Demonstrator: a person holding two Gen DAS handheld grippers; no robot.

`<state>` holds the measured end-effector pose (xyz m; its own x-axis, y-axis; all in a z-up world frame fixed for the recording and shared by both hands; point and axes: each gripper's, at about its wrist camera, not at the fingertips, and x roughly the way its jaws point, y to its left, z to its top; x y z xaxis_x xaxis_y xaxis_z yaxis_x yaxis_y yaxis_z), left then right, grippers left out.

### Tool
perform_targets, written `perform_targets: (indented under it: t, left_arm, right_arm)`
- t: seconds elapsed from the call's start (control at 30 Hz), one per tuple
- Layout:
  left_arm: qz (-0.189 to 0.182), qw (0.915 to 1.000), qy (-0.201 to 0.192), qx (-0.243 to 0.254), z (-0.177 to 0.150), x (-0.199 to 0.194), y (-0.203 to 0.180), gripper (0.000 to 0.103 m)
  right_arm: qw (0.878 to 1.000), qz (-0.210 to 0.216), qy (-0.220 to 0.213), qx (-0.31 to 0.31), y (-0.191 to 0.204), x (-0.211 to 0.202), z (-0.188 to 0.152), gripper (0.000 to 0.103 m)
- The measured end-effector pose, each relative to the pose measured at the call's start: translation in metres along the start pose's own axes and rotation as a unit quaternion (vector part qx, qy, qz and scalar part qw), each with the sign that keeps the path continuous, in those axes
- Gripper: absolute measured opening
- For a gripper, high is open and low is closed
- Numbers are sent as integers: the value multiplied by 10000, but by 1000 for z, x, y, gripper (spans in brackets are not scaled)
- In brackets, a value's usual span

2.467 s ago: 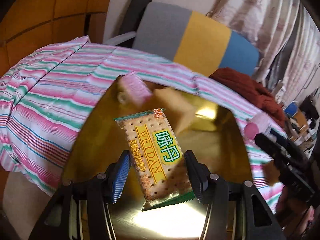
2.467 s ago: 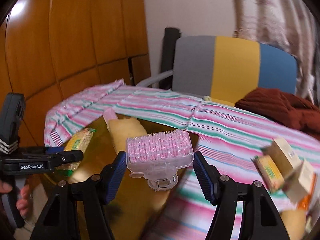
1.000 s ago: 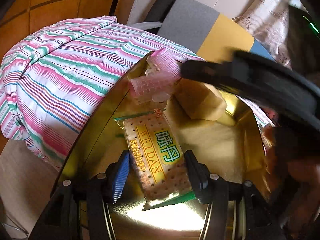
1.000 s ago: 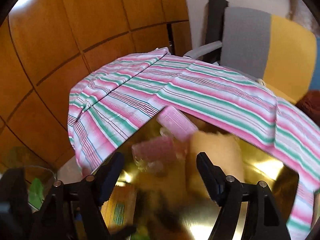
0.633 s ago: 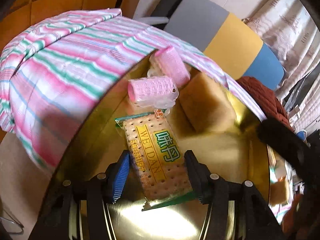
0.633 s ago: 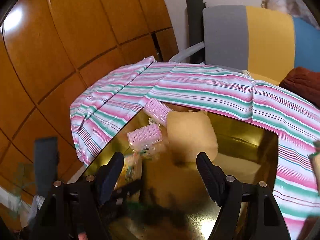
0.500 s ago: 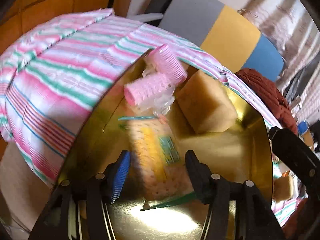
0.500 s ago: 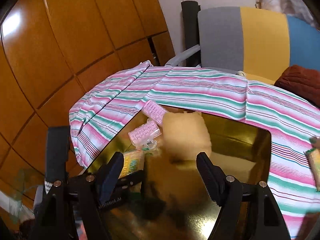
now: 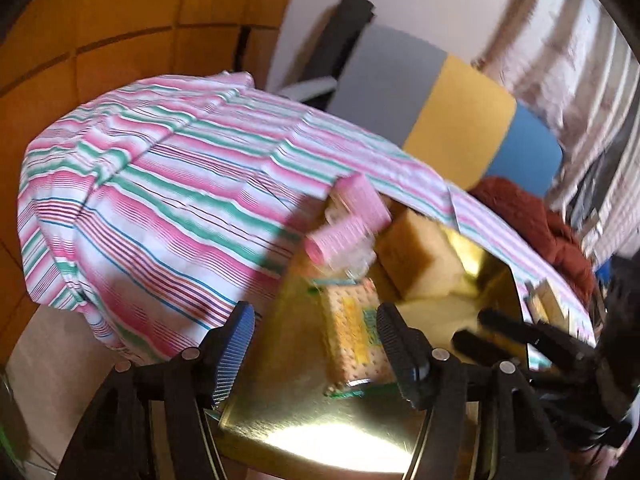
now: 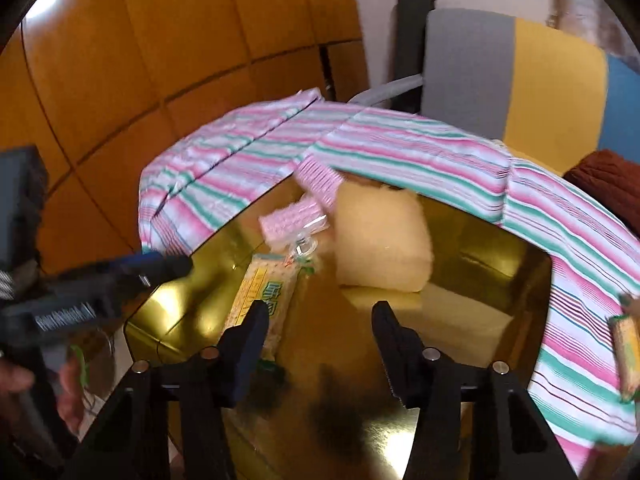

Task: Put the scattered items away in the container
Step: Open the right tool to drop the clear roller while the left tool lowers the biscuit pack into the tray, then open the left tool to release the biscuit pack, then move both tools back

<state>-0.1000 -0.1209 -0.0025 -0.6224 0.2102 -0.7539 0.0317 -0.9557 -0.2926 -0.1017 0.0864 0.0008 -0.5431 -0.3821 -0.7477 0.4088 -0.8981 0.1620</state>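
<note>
1. Now the left hand-held gripper [image 9: 314, 338] is seen spread and empty, with the cracker packet [image 9: 352, 336] lying in the gold container [image 9: 320, 436] just ahead of its right finger.
2. Ahead of the packet, two pink hair rollers [image 9: 344, 228] and a yellow sponge [image 9: 420, 256] are seen inside.
3. The right hand-held gripper [image 10: 320, 330] is spread, empty, above the container [image 10: 472, 248].
</note>
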Motion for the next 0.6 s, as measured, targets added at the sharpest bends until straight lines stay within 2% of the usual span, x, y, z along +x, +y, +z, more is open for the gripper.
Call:
perform_targets:
  t: [0.13, 0.33, 0.5, 0.6]
  left_arm:
    - [6, 9996, -217, -173, 5, -9, 13, 65]
    - [85, 9992, -276, -271, 3, -16, 30, 65]
    - [142, 9986, -286, -413, 3, -17, 43, 65]
    - [119, 9983, -262, -503, 2, -17, 50, 65]
  right_arm:
    - [9985, 18, 527, -130, 9, 25, -1, 54]
    - [9897, -308, 1073, -896, 36, 50, 2, 54]
    - [9879, -82, 1239, -934, 48, 62, 8, 54]
    - [9879, 218, 1285, -838, 56, 69, 13, 54]
